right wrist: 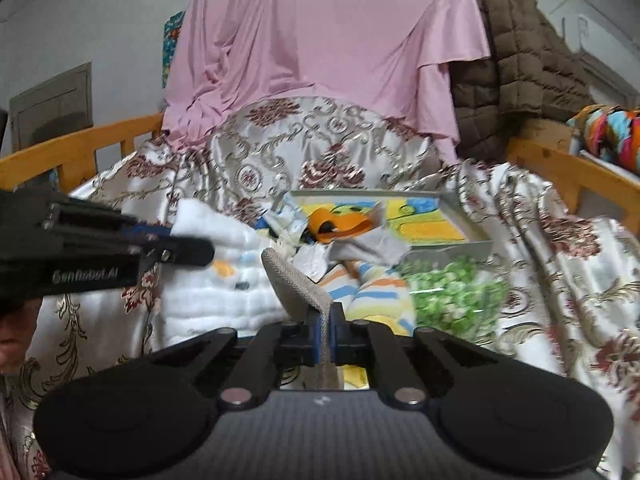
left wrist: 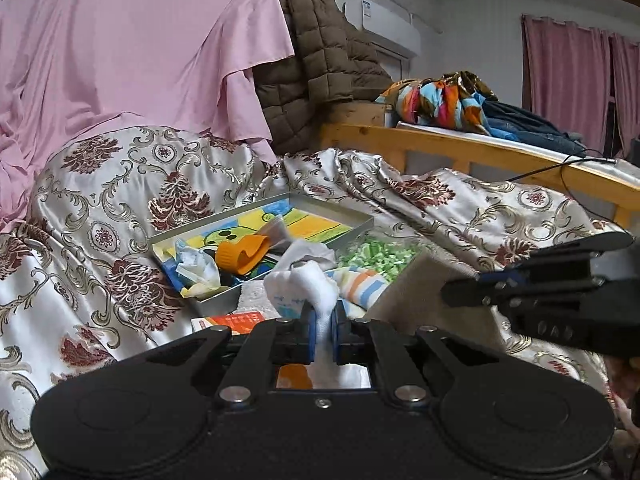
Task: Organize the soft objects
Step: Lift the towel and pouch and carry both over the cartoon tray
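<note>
Bedding under inspection: a patterned satin bedspread [left wrist: 120, 184] covers the bed and carries all items.

Left gripper [left wrist: 323, 334]: jaws drawn narrow and clamped on a white cloth [left wrist: 300, 284], which bunches up above the blue pads. The right wrist view shows this gripper [right wrist: 192, 250] entering from the left, over a white quilted cloth [right wrist: 224, 280] spread on the bedspread; whether that is the same cloth cannot be told.

Right gripper [right wrist: 325, 336]: jaws narrow, pinching the edge of a grey-beige woven cloth [right wrist: 292, 284], which rises from the pads and curls away to the left. In the left wrist view the same gripper [left wrist: 460, 294] appears at the right, with the beige cloth [left wrist: 432, 296] hanging as a flat panel beside it.

Items between and beyond the grippers:
- a striped cloth [right wrist: 372, 292] in orange, blue and yellow, lying just ahead of the right gripper;
- a clear bag of green pieces [right wrist: 452, 296], touching the striped cloth's right side;
- a shallow metal tray [left wrist: 360, 216] with a colourful drawing on its floor, holding an orange fabric piece [left wrist: 240, 256] and crumpled pale cloth [left wrist: 196, 268].

Background: a pink sheet [right wrist: 320, 40] draped high, a brown quilted jacket [left wrist: 320, 60] beside it, and a wooden bed rail [left wrist: 480, 152].
</note>
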### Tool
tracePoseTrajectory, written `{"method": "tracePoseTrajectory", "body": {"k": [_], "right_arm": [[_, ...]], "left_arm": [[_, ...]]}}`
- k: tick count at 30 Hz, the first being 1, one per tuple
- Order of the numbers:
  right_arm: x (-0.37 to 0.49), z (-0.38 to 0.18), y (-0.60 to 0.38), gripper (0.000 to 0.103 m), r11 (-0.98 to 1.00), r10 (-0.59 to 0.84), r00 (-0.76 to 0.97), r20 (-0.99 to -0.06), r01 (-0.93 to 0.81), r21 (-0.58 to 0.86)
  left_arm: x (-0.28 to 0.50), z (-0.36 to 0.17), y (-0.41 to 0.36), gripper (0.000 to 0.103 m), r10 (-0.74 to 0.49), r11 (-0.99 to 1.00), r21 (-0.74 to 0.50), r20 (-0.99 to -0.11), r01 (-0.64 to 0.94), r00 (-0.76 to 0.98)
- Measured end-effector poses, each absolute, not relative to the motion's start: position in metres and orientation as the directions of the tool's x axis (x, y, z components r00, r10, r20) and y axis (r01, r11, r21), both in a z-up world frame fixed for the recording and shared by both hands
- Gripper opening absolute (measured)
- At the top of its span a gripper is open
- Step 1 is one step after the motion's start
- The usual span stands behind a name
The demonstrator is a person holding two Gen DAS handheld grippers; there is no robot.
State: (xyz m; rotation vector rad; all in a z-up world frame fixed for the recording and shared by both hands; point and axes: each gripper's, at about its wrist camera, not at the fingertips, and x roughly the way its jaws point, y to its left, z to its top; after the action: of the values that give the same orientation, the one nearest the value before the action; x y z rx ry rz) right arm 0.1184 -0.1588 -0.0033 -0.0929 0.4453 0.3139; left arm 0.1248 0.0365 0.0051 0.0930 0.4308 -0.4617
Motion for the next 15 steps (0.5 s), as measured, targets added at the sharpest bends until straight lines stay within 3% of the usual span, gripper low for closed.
{"method": "tracePoseTrajectory", "body": {"k": [9, 15], "right_arm": [[0.085, 0.028, -0.180, 0.004, 0.964, 0.242, 0.887, -0.394, -0.267, -0.009], [0.070, 0.044, -0.193, 0.004, 0.964, 0.245, 0.887, -0.391, -0.265, 0.002]], "left_arm": [[0.090, 0.026, 0.044, 0.007, -0.424, 0.902, -0.084, -0.349, 0.423, 0.836], [0.071, 0.035, 0.034, 0.007, -0.448, 0.893, -0.135, -0.355, 0.429, 0.821]]}}
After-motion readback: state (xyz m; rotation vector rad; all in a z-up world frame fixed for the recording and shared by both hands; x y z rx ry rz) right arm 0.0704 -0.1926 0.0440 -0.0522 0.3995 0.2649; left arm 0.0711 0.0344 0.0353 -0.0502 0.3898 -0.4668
